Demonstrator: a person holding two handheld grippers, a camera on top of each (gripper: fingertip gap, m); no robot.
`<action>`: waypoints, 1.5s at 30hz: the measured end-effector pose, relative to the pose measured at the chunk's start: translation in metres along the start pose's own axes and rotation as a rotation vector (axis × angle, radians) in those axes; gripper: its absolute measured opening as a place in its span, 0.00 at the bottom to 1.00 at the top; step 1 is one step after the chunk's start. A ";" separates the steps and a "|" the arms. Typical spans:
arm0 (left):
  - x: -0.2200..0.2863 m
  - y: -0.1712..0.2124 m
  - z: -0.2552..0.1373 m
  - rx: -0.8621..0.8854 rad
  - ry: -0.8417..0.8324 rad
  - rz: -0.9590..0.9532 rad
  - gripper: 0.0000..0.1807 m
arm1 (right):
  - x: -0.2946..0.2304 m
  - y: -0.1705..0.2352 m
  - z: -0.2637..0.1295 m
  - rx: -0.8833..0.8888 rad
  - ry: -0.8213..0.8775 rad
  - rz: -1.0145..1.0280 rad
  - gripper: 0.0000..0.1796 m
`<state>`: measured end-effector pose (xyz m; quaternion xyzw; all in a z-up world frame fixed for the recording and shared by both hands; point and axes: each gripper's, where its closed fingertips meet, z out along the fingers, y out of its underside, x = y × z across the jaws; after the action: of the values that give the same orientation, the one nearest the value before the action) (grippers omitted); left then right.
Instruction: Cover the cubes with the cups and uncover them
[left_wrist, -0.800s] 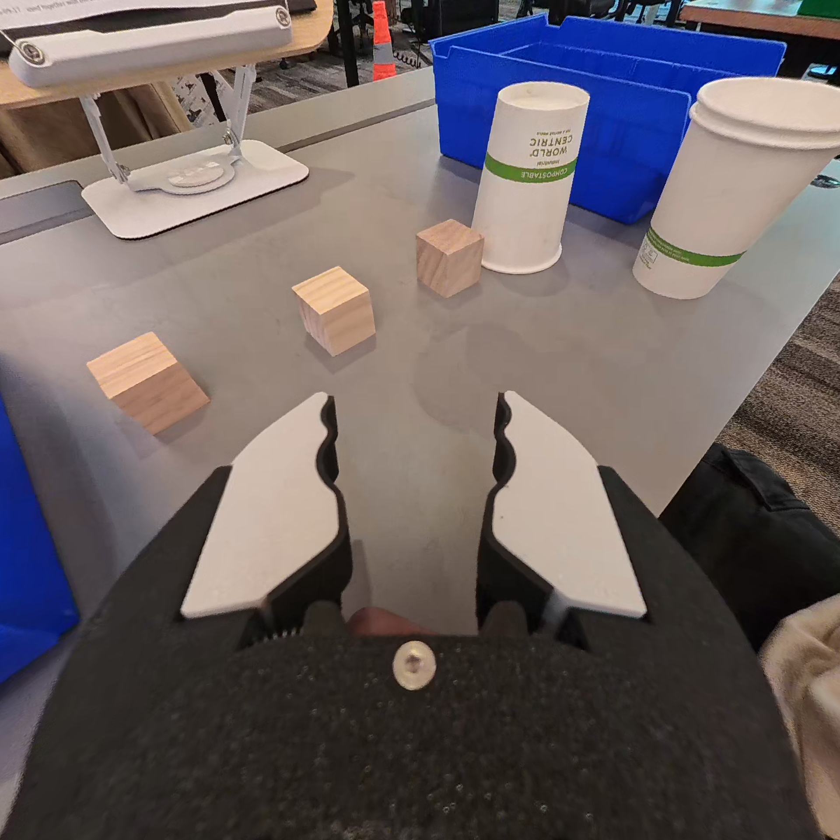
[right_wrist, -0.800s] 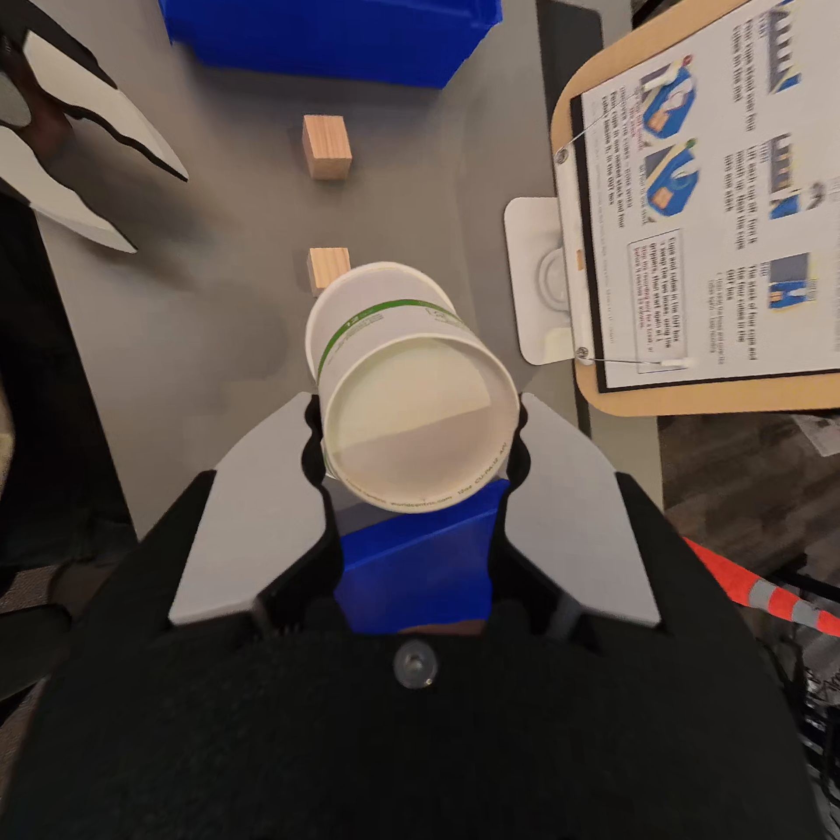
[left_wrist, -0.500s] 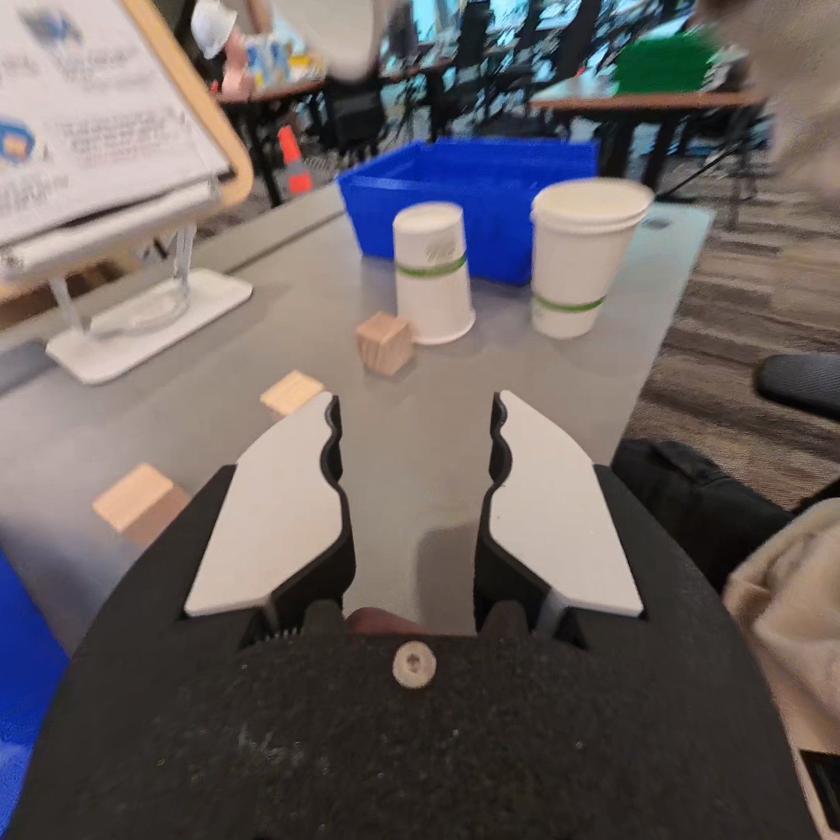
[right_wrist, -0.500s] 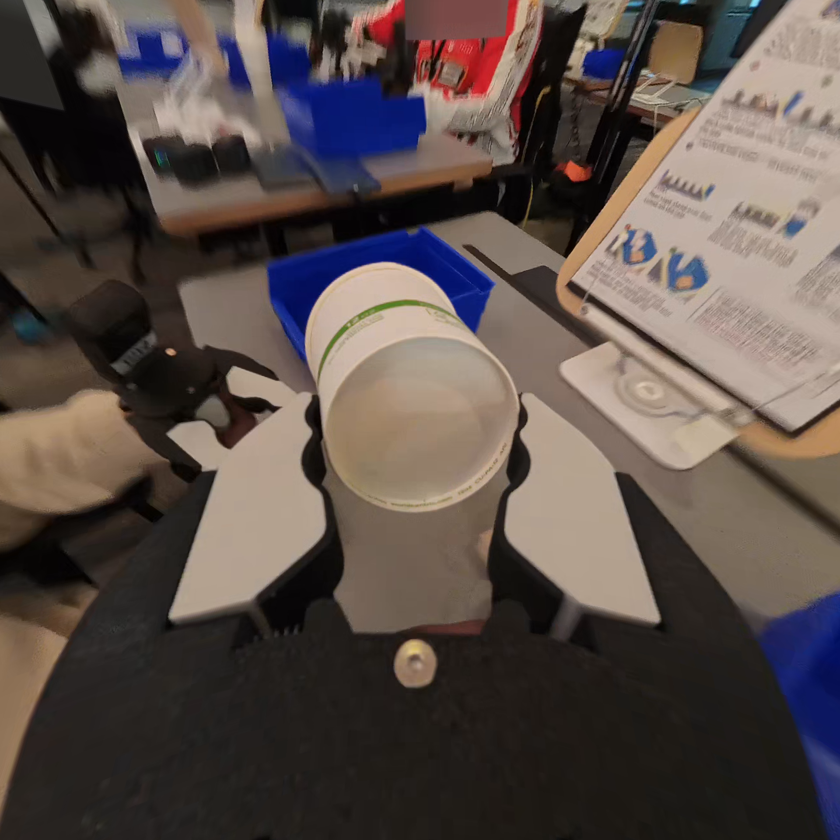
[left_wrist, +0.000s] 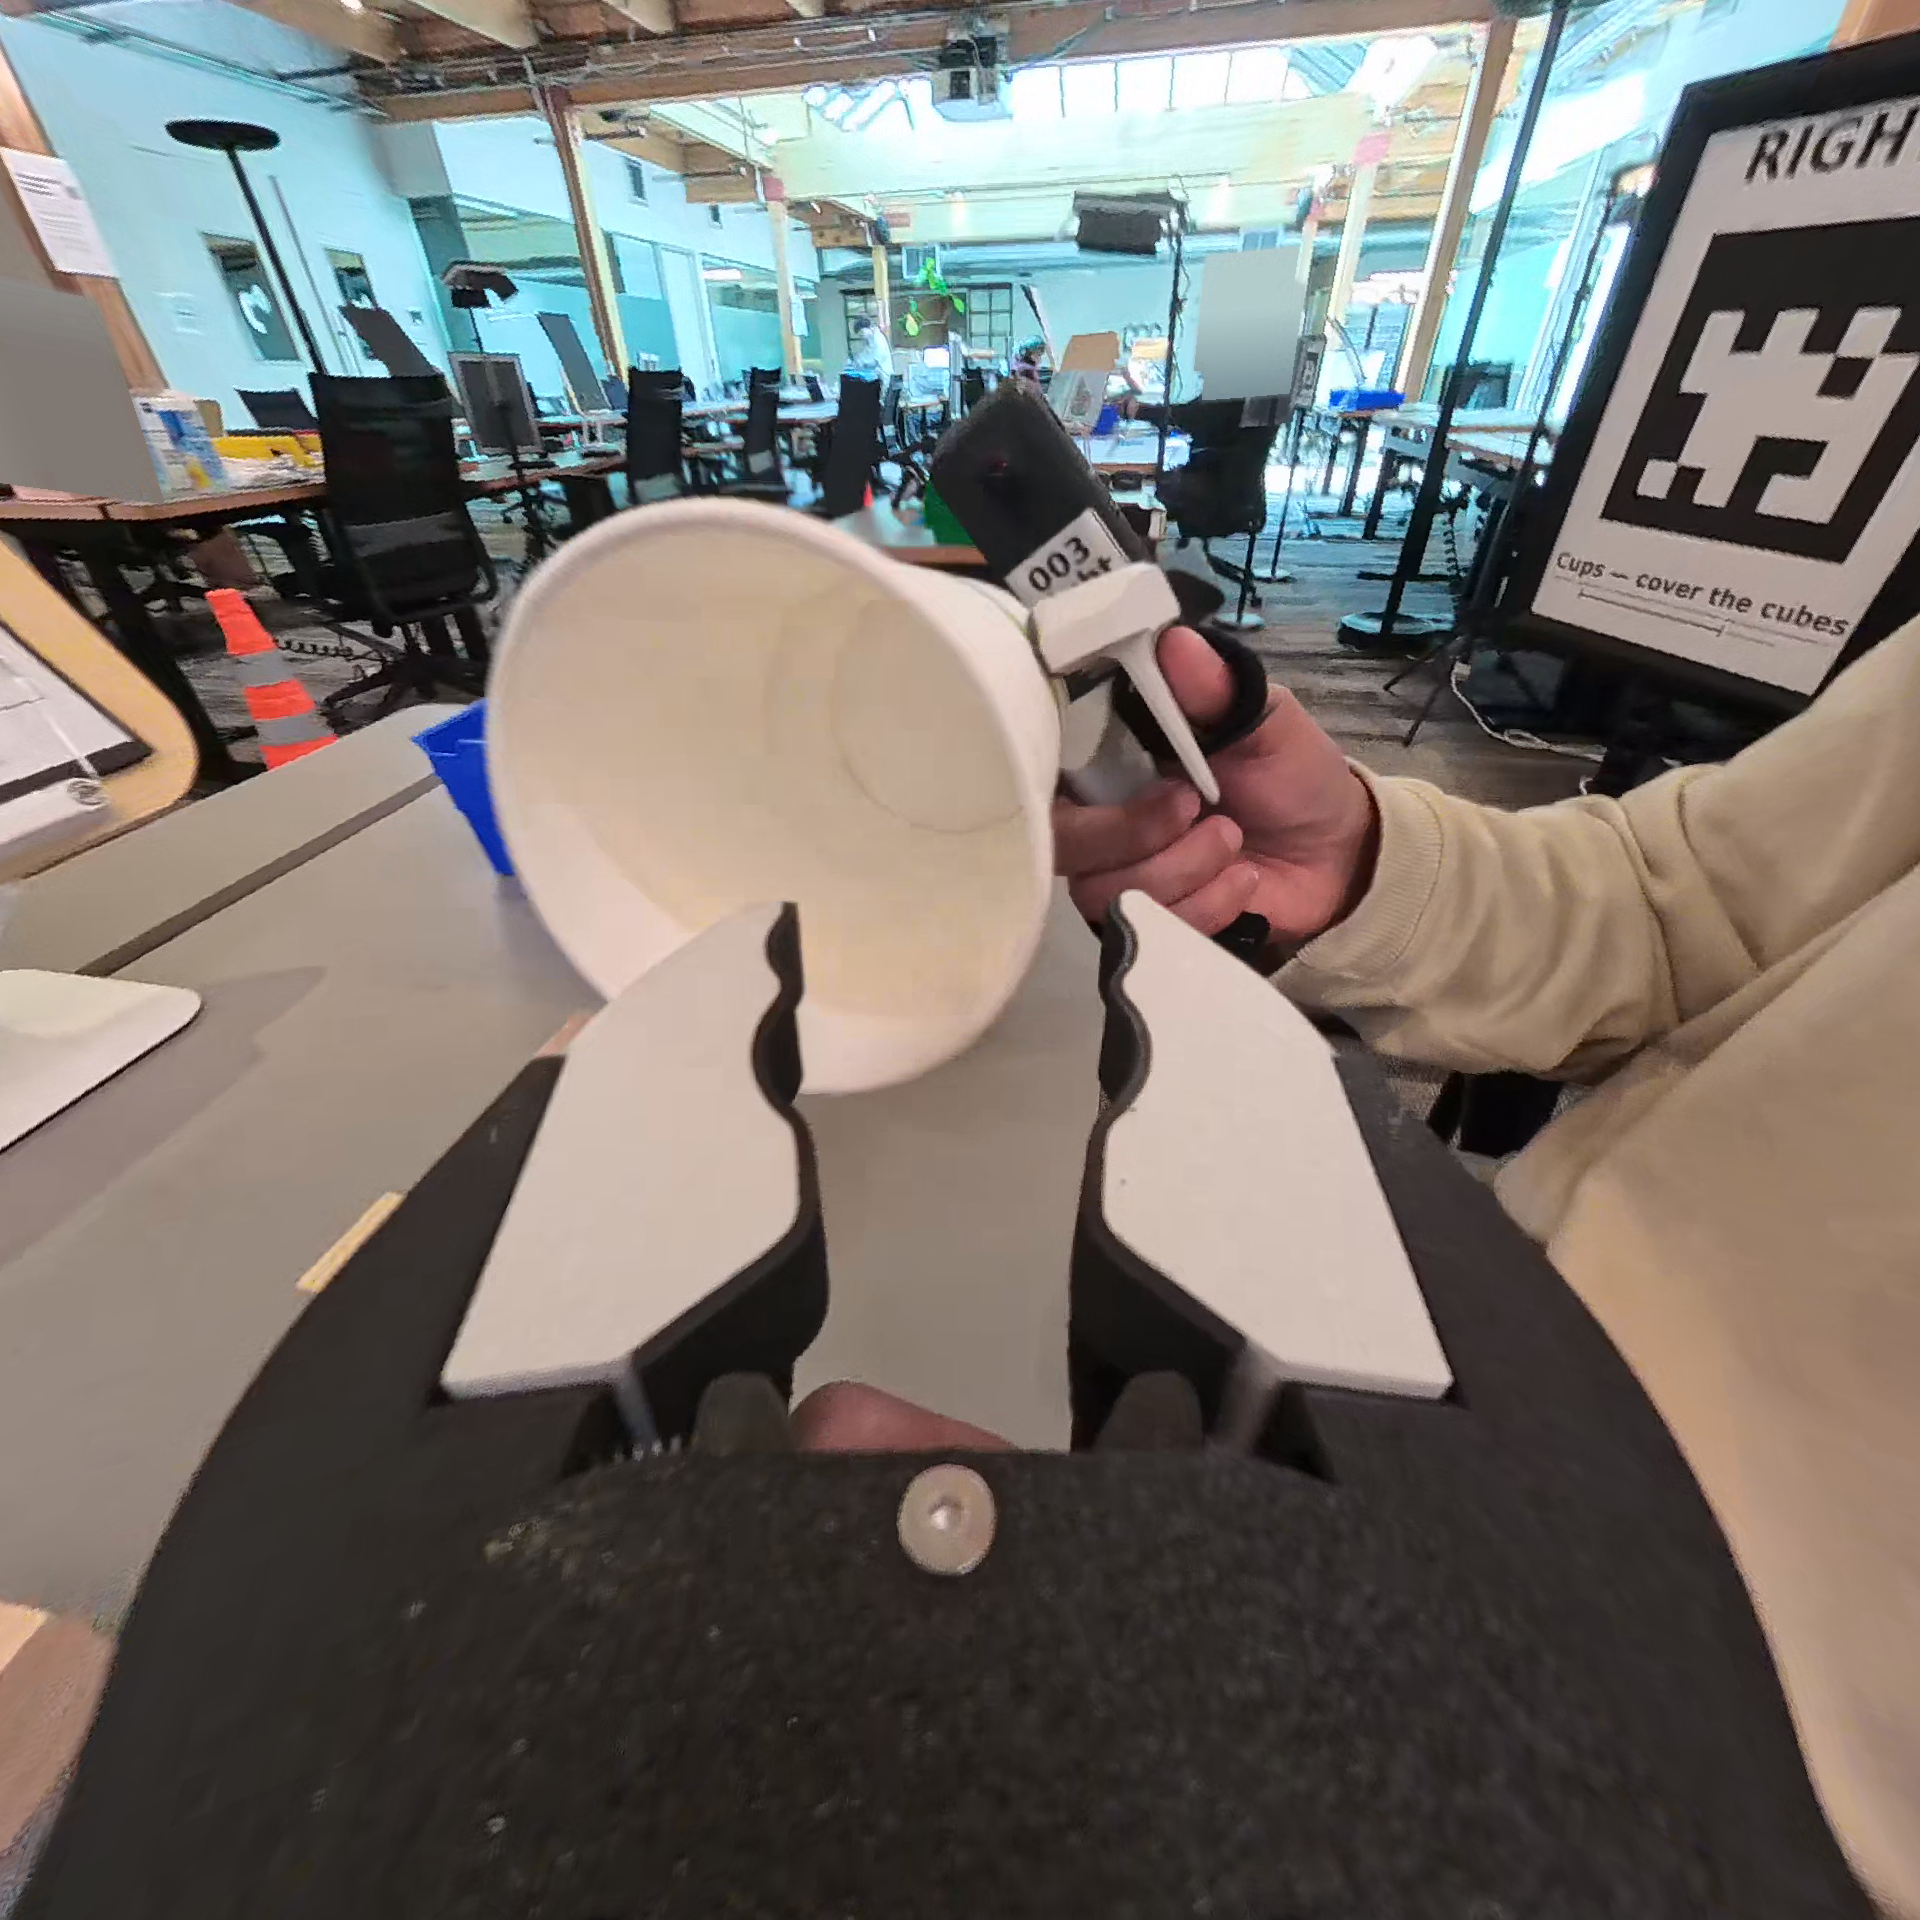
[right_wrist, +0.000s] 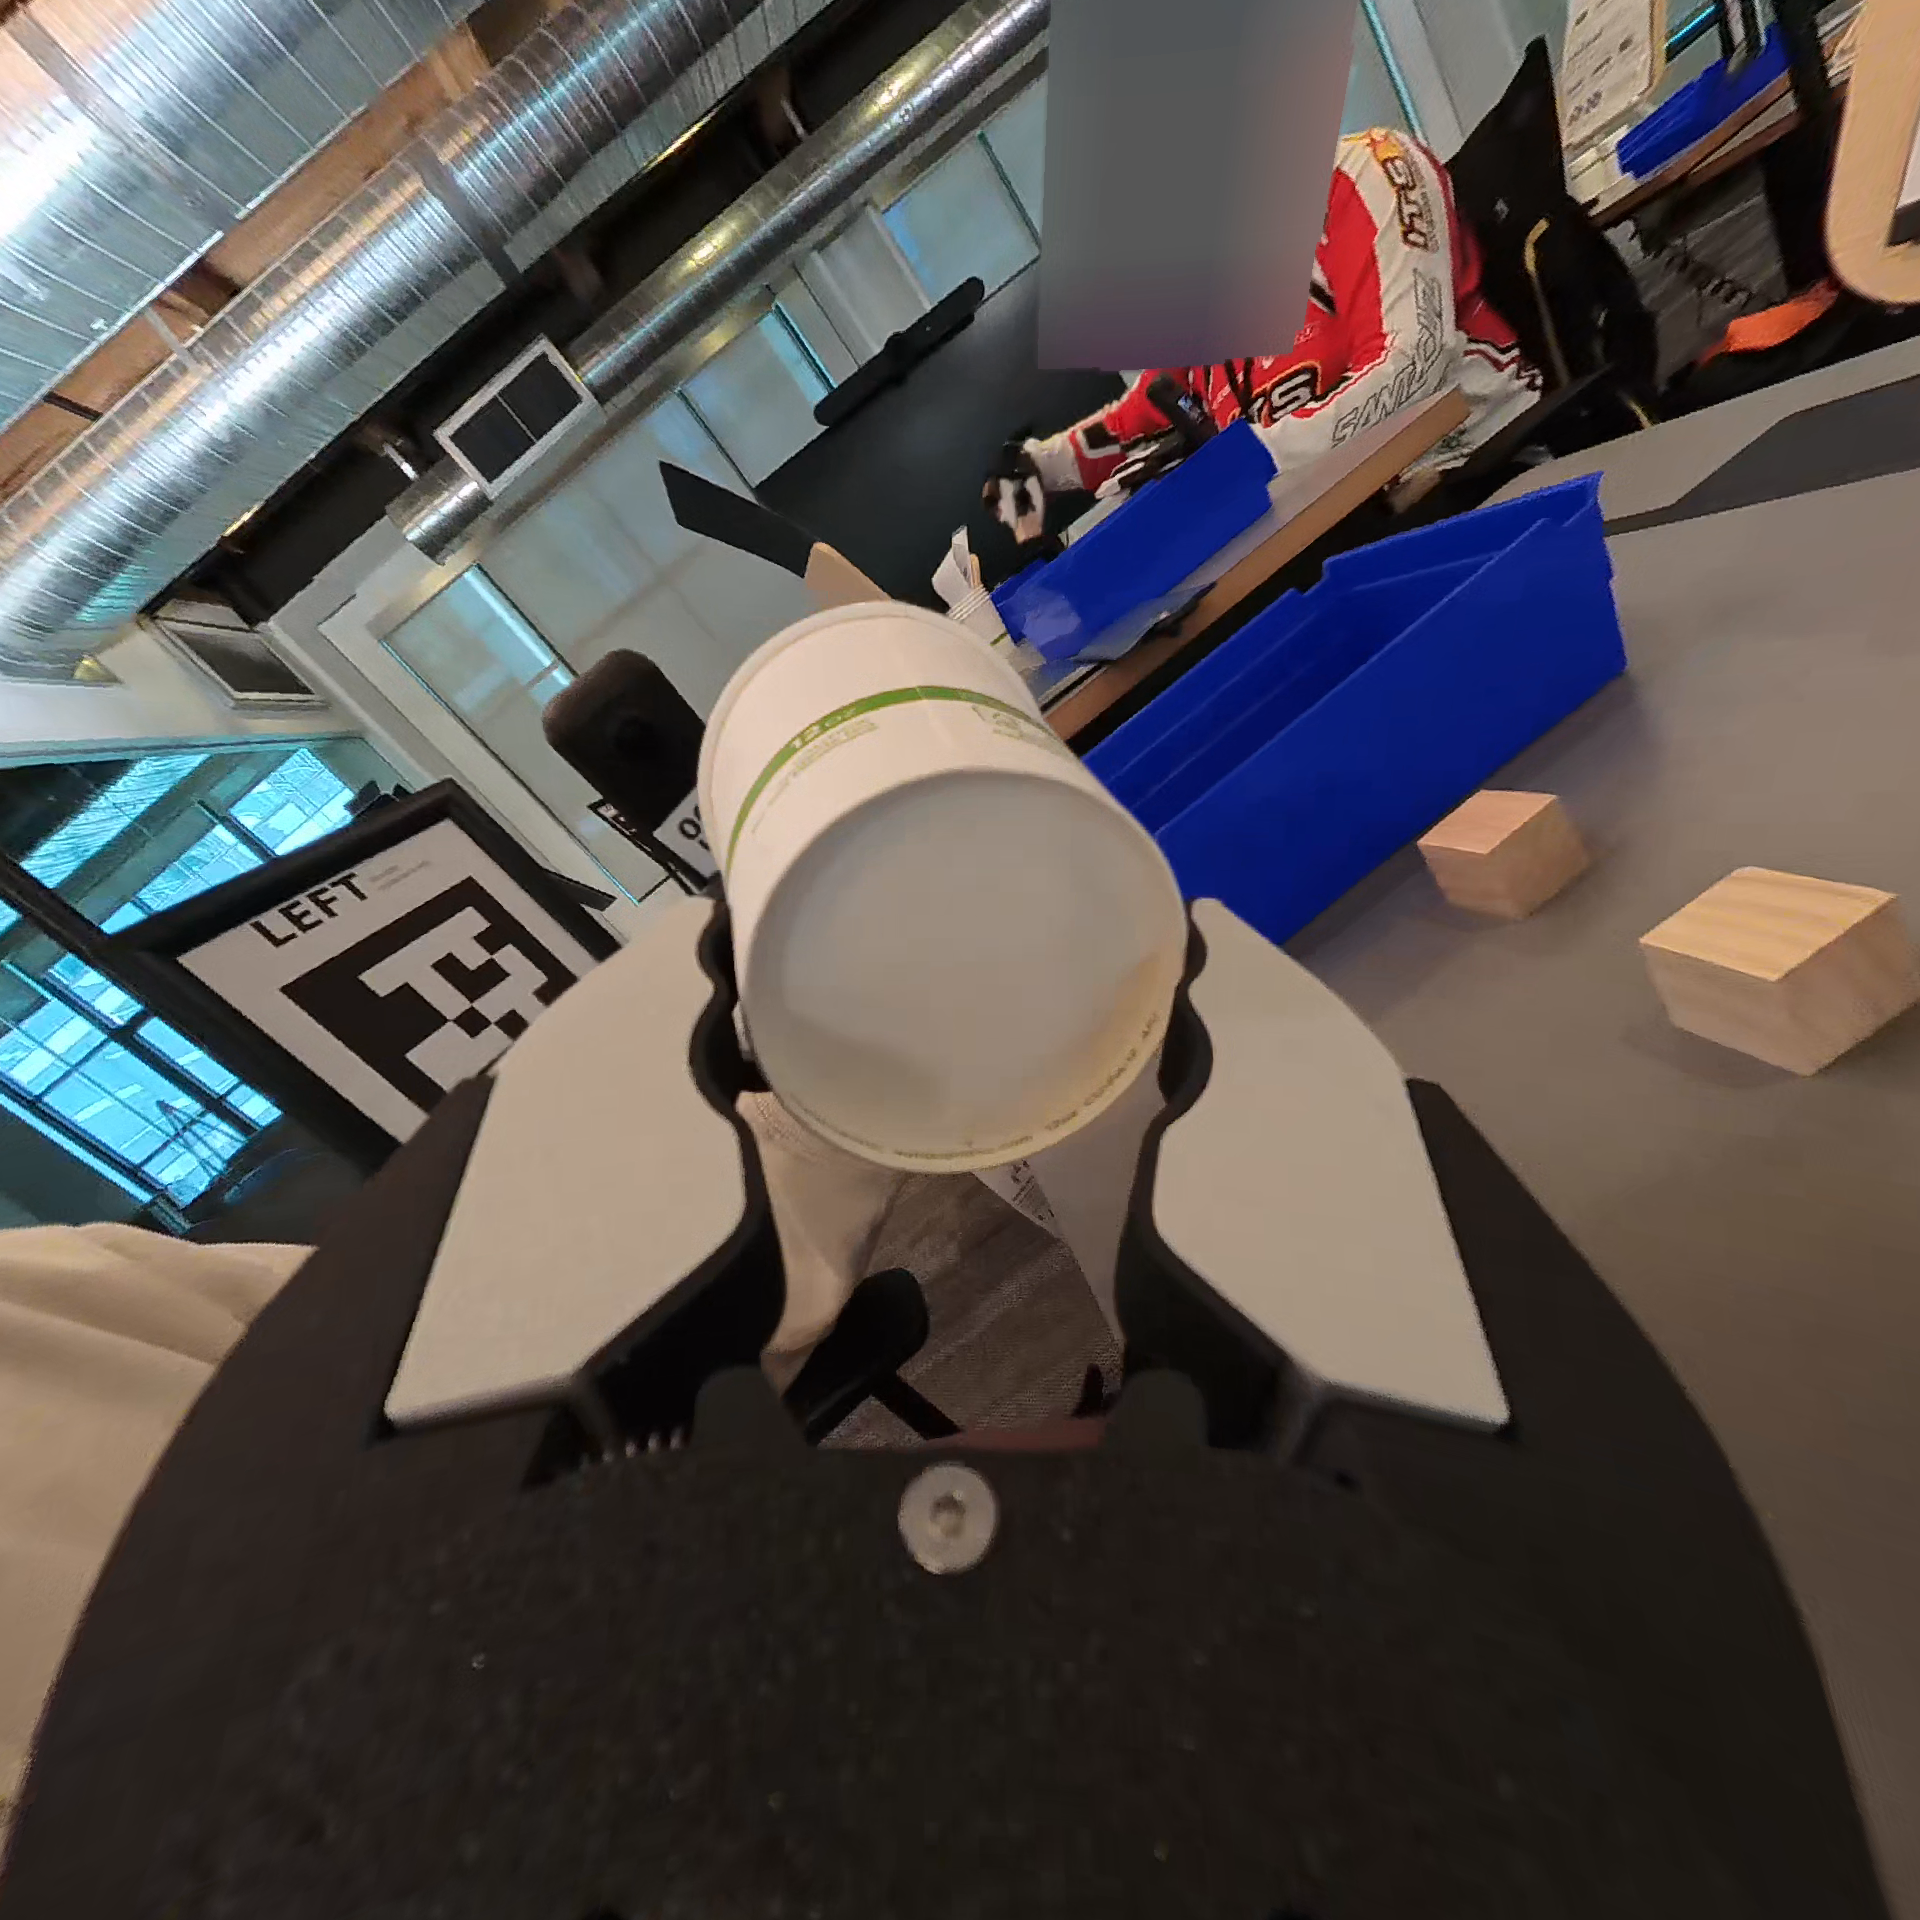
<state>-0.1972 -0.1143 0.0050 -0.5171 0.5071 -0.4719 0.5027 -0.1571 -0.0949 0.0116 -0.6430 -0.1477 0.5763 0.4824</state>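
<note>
White cup (right_wrist: 935, 935), clamped in right gripper (right_wrist: 951, 997), now lifted and tipped sideways; left gripper (left_wrist: 951, 997) open, cubes (right_wrist: 1782, 966) uncovered.

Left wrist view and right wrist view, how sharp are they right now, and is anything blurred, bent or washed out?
Left wrist view: the white paper cup is slightly soft, its pale inside nearly featureless in the bright light; the open left gripper is sharp; wide-angle bending curves the room's posts. Right wrist view: tilted horizon; the cup's base, clamped in the right gripper, and the two wooden cubes are crisp; a grey mosaic patch covers a person's head.
</note>
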 end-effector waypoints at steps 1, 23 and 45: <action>0.002 0.003 0.003 -0.018 0.010 0.009 0.28 | 0.000 0.003 0.001 -0.010 -0.006 0.002 0.44; 0.000 0.012 -0.004 -0.268 0.117 0.113 0.00 | 0.011 -0.011 -0.052 -0.502 0.171 -0.539 0.45; 0.030 0.039 0.011 -0.392 0.239 0.197 0.00 | 0.018 0.053 -0.005 -1.396 -0.181 -0.325 0.45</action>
<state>-0.1871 -0.1433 -0.0348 -0.4932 0.6927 -0.3709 0.3732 -0.1663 -0.1094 -0.0419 -0.7208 -0.6146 0.3196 0.0248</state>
